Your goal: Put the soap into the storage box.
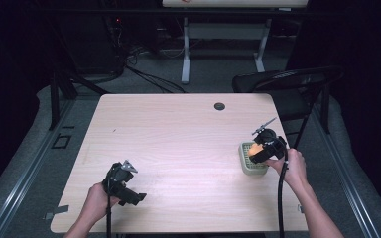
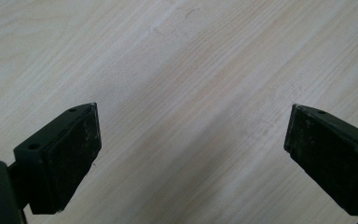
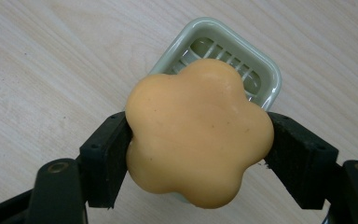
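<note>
Right up against the lens, the flower-shaped orange soap [image 3: 199,133] sits pinched between the two black jaws of the right tool [image 3: 199,140], one pad pressed to each side of it, lobes bulging out above and below. Just behind it, the pale green soap dish [image 3: 261,63] waits, its slatted floor bare as far as I can see past the soap. So the dish lies directly beyond and beneath the soap along the tool's own line of sight, and that is the relation that counts: the soap hangs over the dish's near end, not yet resting in it as far as I can tell.

From the high view, the right tool [image 1: 264,148] hovers over the dish [image 1: 254,168] near the right edge of the table [image 1: 178,139], with the soap [image 1: 256,149] a spot of orange between the jaws. The dish's long axis runs roughly away from the person.

Over on the other side, the left tool [image 1: 124,186] rests low near the front left, jaws spread wide with nothing between them, well apart from the dish. The right hand [image 1: 293,168] is plainly the nearer one, and I'd judge a short drop forward and down seats the soap.
</note>
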{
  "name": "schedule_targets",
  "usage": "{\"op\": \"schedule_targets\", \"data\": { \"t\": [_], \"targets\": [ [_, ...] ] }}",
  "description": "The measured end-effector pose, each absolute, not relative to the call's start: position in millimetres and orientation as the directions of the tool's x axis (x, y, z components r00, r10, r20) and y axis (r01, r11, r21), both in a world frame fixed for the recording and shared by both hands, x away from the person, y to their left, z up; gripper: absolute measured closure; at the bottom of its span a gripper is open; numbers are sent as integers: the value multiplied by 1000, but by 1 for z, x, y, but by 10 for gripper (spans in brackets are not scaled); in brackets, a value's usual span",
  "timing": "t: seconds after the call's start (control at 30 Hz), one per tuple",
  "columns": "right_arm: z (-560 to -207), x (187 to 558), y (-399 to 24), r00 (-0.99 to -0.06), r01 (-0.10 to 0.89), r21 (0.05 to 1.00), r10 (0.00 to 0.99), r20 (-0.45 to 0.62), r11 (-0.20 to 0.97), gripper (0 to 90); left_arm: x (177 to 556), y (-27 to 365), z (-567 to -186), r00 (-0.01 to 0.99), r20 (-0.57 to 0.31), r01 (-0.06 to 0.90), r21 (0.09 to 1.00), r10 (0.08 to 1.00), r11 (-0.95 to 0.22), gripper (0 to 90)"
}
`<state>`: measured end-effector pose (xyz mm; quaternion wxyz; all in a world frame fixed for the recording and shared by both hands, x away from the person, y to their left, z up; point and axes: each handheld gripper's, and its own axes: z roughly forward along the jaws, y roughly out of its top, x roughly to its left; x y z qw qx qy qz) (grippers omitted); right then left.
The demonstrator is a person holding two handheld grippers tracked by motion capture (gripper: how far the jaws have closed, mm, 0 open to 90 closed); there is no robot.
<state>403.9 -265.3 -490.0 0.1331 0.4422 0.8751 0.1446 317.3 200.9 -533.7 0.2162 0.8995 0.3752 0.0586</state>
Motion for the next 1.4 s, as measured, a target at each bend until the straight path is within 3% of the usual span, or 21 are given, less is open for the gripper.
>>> {"op": "schedule_targets", "data": {
  "t": [1.4],
  "targets": [
    [-520, 426, -262, -581, 748, 311, 805, -119, 586, 266, 317, 200, -534, 714, -59, 647, 436, 698, -625, 39]
  ]
}}
